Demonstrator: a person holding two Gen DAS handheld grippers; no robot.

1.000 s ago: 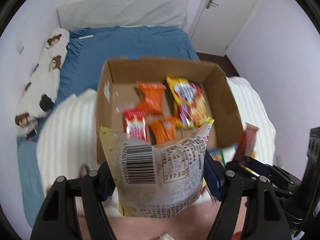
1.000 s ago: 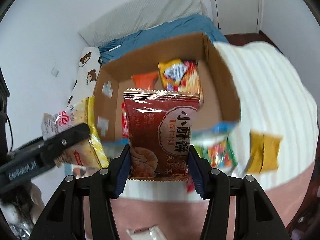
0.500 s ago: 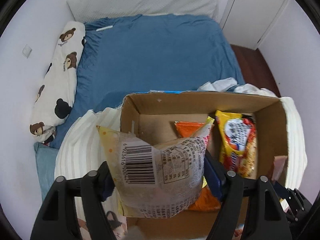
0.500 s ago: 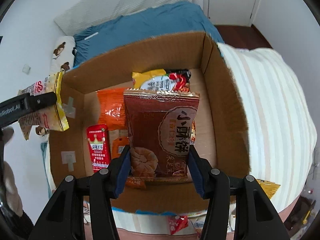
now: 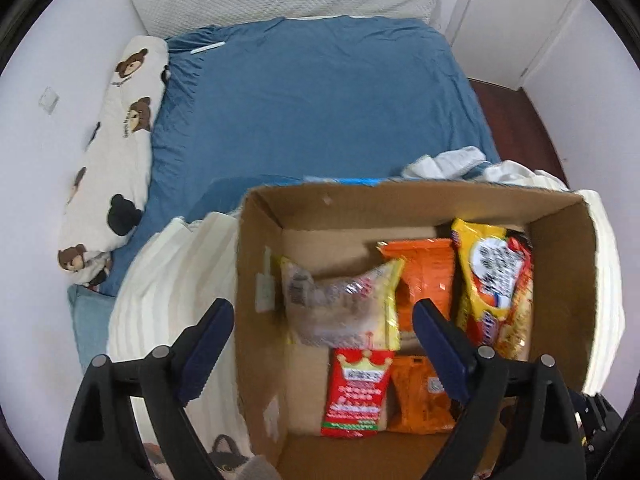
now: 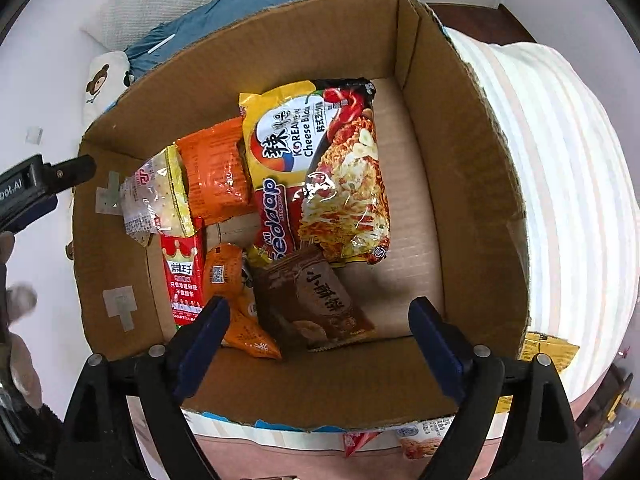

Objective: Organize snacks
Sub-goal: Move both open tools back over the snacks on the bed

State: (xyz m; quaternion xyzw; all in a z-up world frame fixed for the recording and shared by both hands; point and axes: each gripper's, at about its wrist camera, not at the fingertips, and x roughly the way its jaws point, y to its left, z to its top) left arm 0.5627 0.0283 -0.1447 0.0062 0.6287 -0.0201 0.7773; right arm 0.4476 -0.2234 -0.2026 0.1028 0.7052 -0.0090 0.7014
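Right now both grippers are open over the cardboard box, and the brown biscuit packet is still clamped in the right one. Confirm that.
Not quite. The right gripper holds nothing: its jaws stand apart, and the brown biscuit packet lies on the floor of the cardboard box beside the noodle pack, as the right wrist view shows. The rest holds: the left gripper is open over the box too.

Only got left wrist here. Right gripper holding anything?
Observer: No. The right gripper is open, with nothing between its fingers.
Operator: What's in front of it?
Observer: A brown biscuit packet lies inside the cardboard box, near the front wall, beside an orange packet.
Operator: Any snacks outside the box?
Observer: A yellow packet sits on the striped blanket, right of the box.
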